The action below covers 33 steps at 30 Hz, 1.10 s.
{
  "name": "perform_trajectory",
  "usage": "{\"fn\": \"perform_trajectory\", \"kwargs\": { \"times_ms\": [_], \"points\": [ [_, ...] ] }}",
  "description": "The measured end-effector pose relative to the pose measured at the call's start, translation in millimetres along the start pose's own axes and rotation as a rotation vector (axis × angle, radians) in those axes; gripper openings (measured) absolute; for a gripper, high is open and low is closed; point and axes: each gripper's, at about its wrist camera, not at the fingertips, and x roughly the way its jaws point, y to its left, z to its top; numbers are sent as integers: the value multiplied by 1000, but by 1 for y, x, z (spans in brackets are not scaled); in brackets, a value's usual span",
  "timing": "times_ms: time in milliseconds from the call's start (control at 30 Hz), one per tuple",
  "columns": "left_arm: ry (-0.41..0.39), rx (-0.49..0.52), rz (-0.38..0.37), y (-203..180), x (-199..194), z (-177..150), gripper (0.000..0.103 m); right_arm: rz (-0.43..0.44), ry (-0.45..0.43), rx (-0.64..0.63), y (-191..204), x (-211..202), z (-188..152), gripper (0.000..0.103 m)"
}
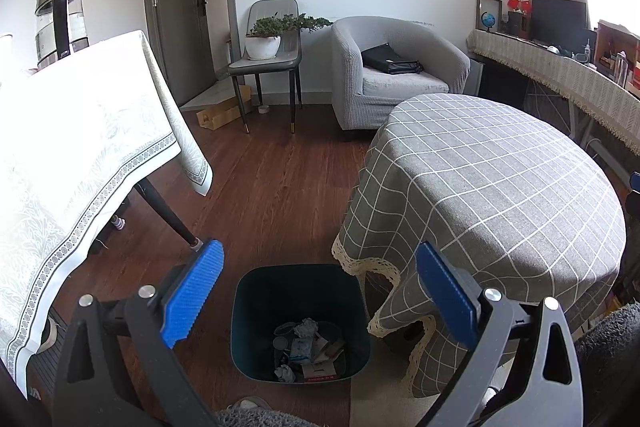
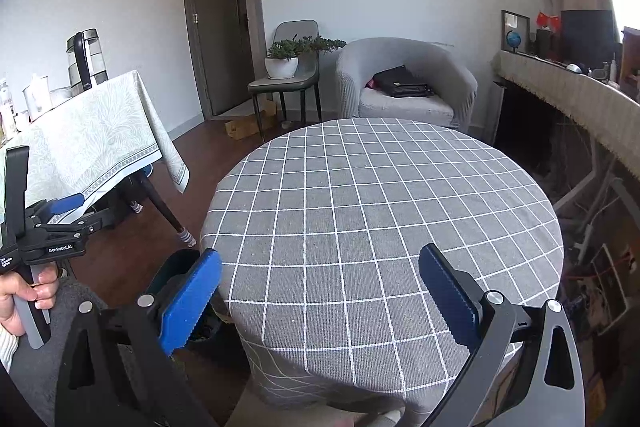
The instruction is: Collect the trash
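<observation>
A dark teal trash bin (image 1: 299,323) stands on the wood floor beside the round table. It holds crumpled paper and wrappers (image 1: 306,349). My left gripper (image 1: 320,291) is open and empty, hovering above the bin. My right gripper (image 2: 320,295) is open and empty above the near edge of the round table (image 2: 380,211), which has a grey checked cloth. The bin's rim (image 2: 176,263) peeks out behind the right gripper's left finger. The left gripper (image 2: 60,215) also shows at the left of the right wrist view, held in a hand.
A table with a pale patterned cloth (image 1: 80,147) stands at the left, with a glass kettle (image 1: 60,23) on it. Behind are a grey chair with a potted plant (image 1: 268,39), a grey armchair (image 1: 396,75) with a black bag, and a long desk (image 1: 560,75) at the right.
</observation>
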Motion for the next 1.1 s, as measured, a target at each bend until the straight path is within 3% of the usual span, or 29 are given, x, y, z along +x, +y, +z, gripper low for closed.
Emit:
{"fn": "perform_trajectory", "kwargs": {
  "times_ms": [1100],
  "points": [
    [2,0,-3,1,0,0,99,1,11,0,-4,2,-1,100]
  ]
}}
